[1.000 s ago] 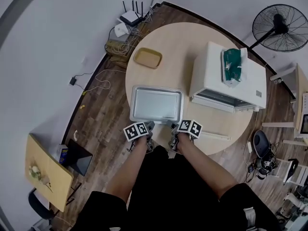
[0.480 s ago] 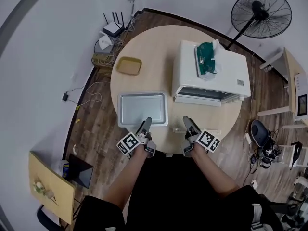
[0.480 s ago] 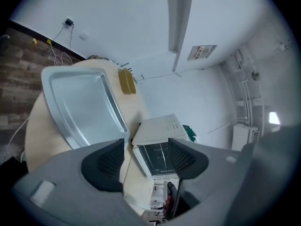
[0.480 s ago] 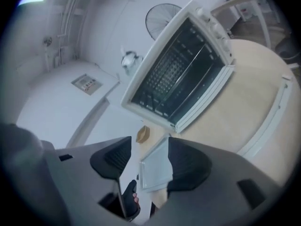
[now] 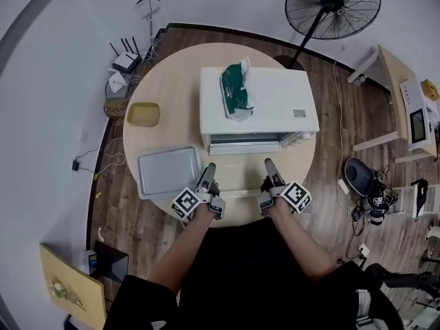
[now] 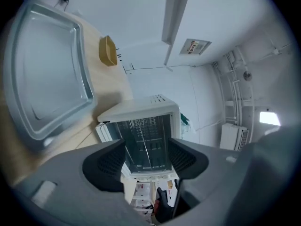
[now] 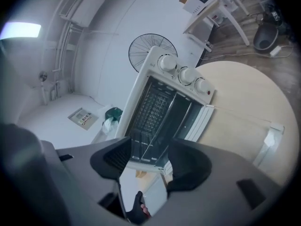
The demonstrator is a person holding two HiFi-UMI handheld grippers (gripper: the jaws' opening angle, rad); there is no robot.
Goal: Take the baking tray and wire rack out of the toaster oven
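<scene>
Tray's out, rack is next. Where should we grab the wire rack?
Take the front bar of the wire rack, coming straight in through the open front of the toaster oven. The rack lies flat inside with walls on both sides, so only that near edge looks reachable. Close the jaws over and under it, then pull level.

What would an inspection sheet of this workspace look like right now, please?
Surface: round wooden table.
Job's things: toaster oven door open; baking tray out, on the table left of it; wire rack apparently inside.
Clutter: green packet atop the oven; yellow dish on the table.
Grippers: left gripper and right gripper open, empty, before the oven.
Cables: cable tangle on the floor by the router.
Surroundings: fan; microwave on a side table.
</scene>
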